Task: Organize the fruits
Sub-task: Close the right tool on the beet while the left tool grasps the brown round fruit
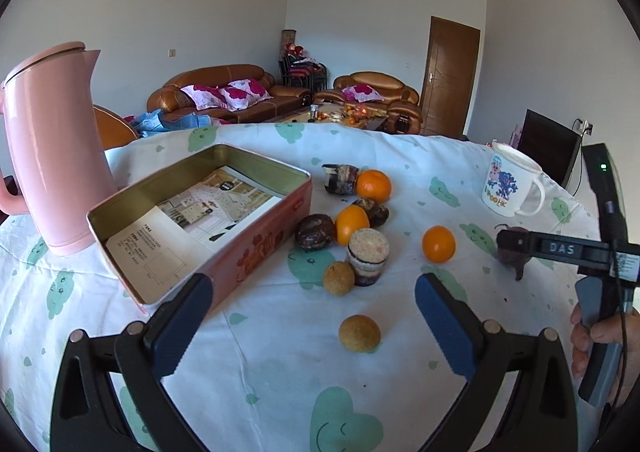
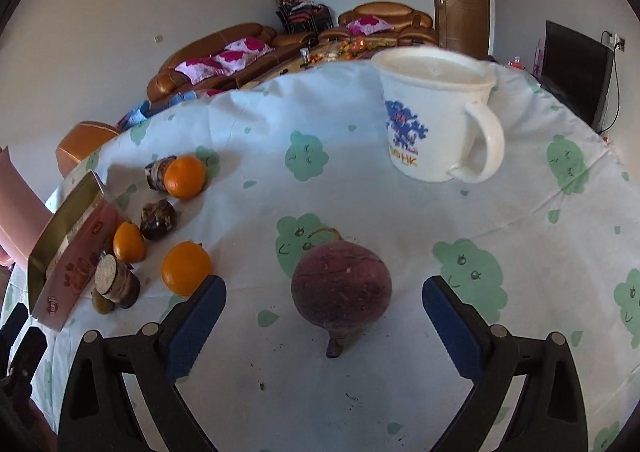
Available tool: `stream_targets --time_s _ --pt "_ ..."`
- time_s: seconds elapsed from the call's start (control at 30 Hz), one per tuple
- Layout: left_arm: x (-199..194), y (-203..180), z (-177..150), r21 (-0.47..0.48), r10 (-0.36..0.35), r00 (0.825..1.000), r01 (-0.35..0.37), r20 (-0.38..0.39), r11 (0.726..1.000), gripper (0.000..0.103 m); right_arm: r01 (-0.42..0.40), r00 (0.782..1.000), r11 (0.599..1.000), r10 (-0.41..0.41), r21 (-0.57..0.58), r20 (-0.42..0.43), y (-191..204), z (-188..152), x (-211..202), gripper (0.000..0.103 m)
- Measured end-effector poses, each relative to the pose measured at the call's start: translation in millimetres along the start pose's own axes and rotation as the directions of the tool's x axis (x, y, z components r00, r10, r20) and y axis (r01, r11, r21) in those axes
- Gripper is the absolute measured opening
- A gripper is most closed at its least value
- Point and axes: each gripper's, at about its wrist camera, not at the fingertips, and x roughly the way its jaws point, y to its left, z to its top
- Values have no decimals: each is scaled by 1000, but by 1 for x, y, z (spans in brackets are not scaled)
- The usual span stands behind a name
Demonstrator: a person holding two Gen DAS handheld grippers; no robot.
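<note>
Our right gripper (image 2: 324, 316) stands wide, gripping nothing, with the dark purple beet (image 2: 341, 290) on the tablecloth (image 2: 360, 179) between its blue ribbed pads, apart from both. The beet is round and dull-skinned, its stubby root end towards us. Our left gripper (image 1: 314, 306) is also spread and empty, a rough tan ball (image 1: 359, 333) lying just ahead between its fingers. Beyond sit glossy oranges (image 1: 438, 244), dark lumpy fruits (image 1: 314, 232) and a cut cylinder piece (image 1: 368, 256) beside the open pink tin box (image 1: 264, 248). A white printed mug (image 2: 436, 119) stands behind the beet.
</note>
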Motion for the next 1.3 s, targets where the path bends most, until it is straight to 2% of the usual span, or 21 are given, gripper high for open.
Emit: stream_targets --time_s 0.07,0.1,0.17,0.33,0.43,0.53,0.67,0.77,0.83,0.87,0.9,1.0,1.07,1.17,1.3 --pt "-2 -2 -4 12 -9 1000 9 -11 1000 103 13 998 1000 -12 16 -57 1 -2 14 85" --pt "-1 -4 -6 29 -11 1000 11 -17 1000 103 26 997 1000 -25 13 -72 0 -3 19 84" --pt "2 -10 -8 65 -3 999 5 -32 998 103 73 996 997 -75 -26 -57 4 -3 19 71" --pt "7 -14 -9 72 -18 998 22 -59 997 99 128 991 989 -131 -71 -28 6 -8 18 57" --pt "15 -13 -9 50 -22 995 27 -95 998 99 125 992 990 -126 -71 -19 4 -6 18 57" --pt "21 -16 -10 51 -17 992 23 -123 998 94 120 992 990 -122 -67 -16 3 -5 18 57" --pt "31 -26 -12 72 -10 985 22 -171 997 88 67 998 998 -67 -13 -2 -6 -5 14 58" --pt "43 -28 -14 58 -24 972 39 -233 998 73 60 998 998 -60 -25 -5 -3 -5 14 65" --pt "51 -28 -16 43 -26 961 40 -274 998 53 54 999 998 -54 -27 -4 -2 -5 15 65" --pt "54 -26 -17 32 -30 957 41 -289 999 50 50 999 999 -50 -19 0 -3 -5 14 65" --pt "52 -25 -16 20 -38 959 46 -283 999 49 42 999 999 -42 -6 5 -5 -5 13 65" --pt "51 -21 -17 -11 -63 958 62 -280 998 37 12 1000 999 -13 31 13 -14 -3 14 66" --pt "51 -19 -17 -24 -71 958 67 -277 997 31 12 1000 1000 -12 29 9 -15 -1 15 71" --pt "50 -16 -16 -46 -89 959 79 -270 996 31 30 1000 1000 -30 -8 -3 -8 0 19 74" --pt "40 -11 -13 -79 -112 970 97 -216 992 31 48 999 998 -49 -47 -12 -4 -1 20 71"
